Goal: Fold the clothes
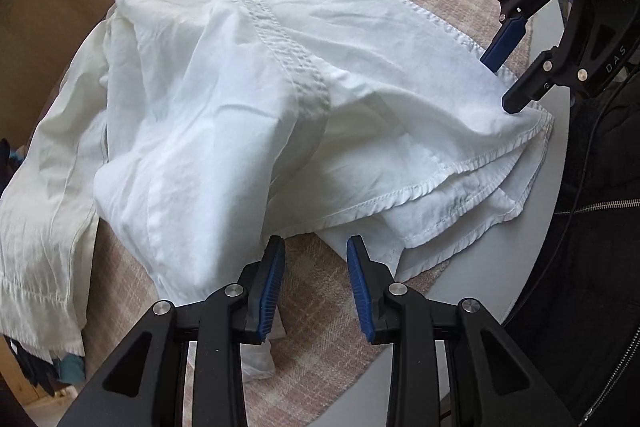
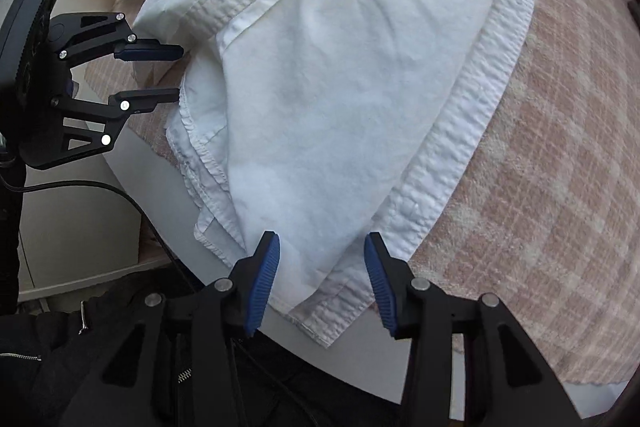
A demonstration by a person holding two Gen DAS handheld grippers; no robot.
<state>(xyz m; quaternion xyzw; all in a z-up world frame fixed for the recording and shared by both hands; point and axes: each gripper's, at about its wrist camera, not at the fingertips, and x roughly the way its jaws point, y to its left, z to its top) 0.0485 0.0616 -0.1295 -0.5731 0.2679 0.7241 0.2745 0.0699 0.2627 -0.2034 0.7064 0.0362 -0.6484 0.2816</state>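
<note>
White cotton, a crumpled shirt (image 1: 248,75) lies half-folded on the pink checked cloth (image 2: 552,155) covering my round surface (image 1: 536,195). Its stitched hem layers stack at the near rim, one corner hanging just past the edge. My right claw (image 2: 320,275) straddles that corner, pads apart, not pressing. My left claw (image 1: 316,283) is parted too, empty, beside a bulging fold. Bare checked cloth lies open to the right of the shirt.
</note>
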